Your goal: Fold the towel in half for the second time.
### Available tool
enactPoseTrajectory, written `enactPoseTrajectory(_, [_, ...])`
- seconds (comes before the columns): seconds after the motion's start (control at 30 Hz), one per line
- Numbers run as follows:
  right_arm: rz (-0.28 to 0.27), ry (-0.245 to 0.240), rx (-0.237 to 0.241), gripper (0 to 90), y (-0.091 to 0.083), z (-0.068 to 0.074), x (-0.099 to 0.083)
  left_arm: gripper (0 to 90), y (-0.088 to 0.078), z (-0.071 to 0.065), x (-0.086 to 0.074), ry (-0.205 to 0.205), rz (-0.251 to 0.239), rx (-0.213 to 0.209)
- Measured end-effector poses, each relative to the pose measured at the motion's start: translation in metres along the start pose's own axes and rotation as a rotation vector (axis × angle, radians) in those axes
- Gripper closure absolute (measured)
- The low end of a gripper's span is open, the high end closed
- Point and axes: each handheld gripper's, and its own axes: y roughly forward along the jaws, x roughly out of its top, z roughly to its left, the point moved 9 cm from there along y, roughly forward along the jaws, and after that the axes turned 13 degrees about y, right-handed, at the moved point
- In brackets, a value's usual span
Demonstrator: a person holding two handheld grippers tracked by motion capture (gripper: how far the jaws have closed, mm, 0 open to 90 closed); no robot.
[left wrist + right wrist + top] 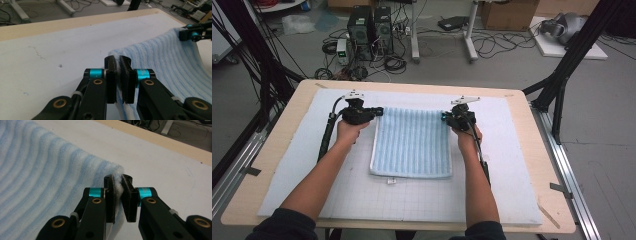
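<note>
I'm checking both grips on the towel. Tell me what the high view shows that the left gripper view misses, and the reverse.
High view alone: the whole light blue towel lying on the white mat, its near edge with a small tag, both of the person's forearms, and the right gripper at the far right corner.

Left gripper view alone: the left gripper close up, its jaws shut on the towel's edge.

Both share: the towel's far corners pinched, one by each gripper, on the mat.
</note>
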Motion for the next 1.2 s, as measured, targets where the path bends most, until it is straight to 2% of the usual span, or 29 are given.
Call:
enactPoseTrajectory(0.27, [-0.009,-0.001,0.054,82.2,-0.016,0.01,0.003,83.9,-0.016,-0.011,0.009,0.01,-0.036,-0.028])
enactPoseTrajectory(0.33, [-0.014,-0.002,0.067,82.1,-0.022,0.012,0.002,83.7,-0.02,-0.015,0.008,0.001,-0.03,-0.041])
enactPoseTrajectory(0.37, [-0.019,-0.002,0.076,82.1,-0.026,0.014,0.001,83.7,-0.023,-0.018,0.008,0.002,-0.045,-0.039])
enactPoseTrajectory(0.47, [-0.03,-0.009,0.093,82.1,-0.034,0.017,-0.006,83.7,-0.029,-0.026,0.003,0.009,-0.053,-0.053])
enactPoseTrajectory(0.5, [-0.027,-0.009,0.092,82.1,-0.036,0.017,-0.009,83.7,-0.03,-0.029,0.002,0.004,-0.04,-0.066])
enactPoseTrajectory(0.6, [-0.028,-0.006,0.107,81.8,-0.043,0.019,-0.016,83.7,-0.038,-0.037,0.001,0.01,-0.083,-0.069])
enactPoseTrajectory(0.83, [-0.041,-0.039,0.12,81.9,-0.057,0.029,-0.023,83.7,-0.05,-0.048,-0.011,0.015,-0.092,-0.089])
enactPoseTrajectory(1.1, [-0.058,-0.069,0.143,81.5,-0.07,0.041,-0.039,83.4,-0.062,-0.059,-0.023,0.045,-0.096,-0.097])
enactPoseTrajectory(1.2, [-0.033,-0.094,0.139,81.6,-0.074,0.046,-0.044,83.4,-0.067,-0.066,-0.029,0.054,-0.103,-0.107])
